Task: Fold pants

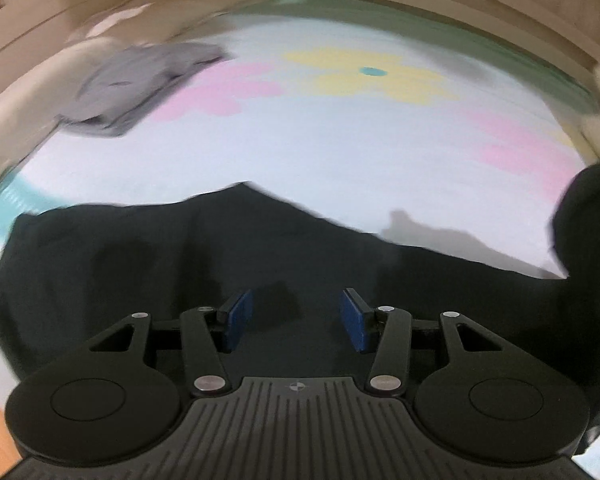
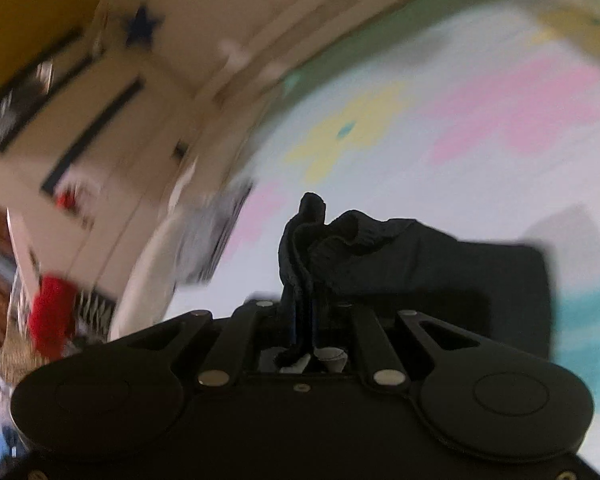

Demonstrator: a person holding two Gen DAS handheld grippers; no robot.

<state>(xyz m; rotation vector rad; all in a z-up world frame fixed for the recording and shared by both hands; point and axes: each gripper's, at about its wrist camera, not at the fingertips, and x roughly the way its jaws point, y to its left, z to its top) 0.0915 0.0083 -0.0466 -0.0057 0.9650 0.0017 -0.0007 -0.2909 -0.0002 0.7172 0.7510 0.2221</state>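
Observation:
The black pants [image 1: 180, 256] lie spread on a white bed sheet with pink and yellow flower prints [image 1: 340, 144]. My left gripper [image 1: 297, 312] hovers just above the pants with its blue pads apart and nothing between them. In the right wrist view my right gripper [image 2: 303, 320] is shut on a bunched edge of the black pants [image 2: 400, 256], which rises in folds above the fingers and trails to the right over the sheet [image 2: 440, 168]. That lifted part also shows at the right edge of the left wrist view [image 1: 588, 224].
A folded grey garment [image 1: 136, 88] lies on the sheet at the far left. A green sheet border and a beige bed frame [image 1: 500, 12] run along the far side. Beige furniture [image 2: 100, 128] and a red object [image 2: 52, 312] stand beside the bed.

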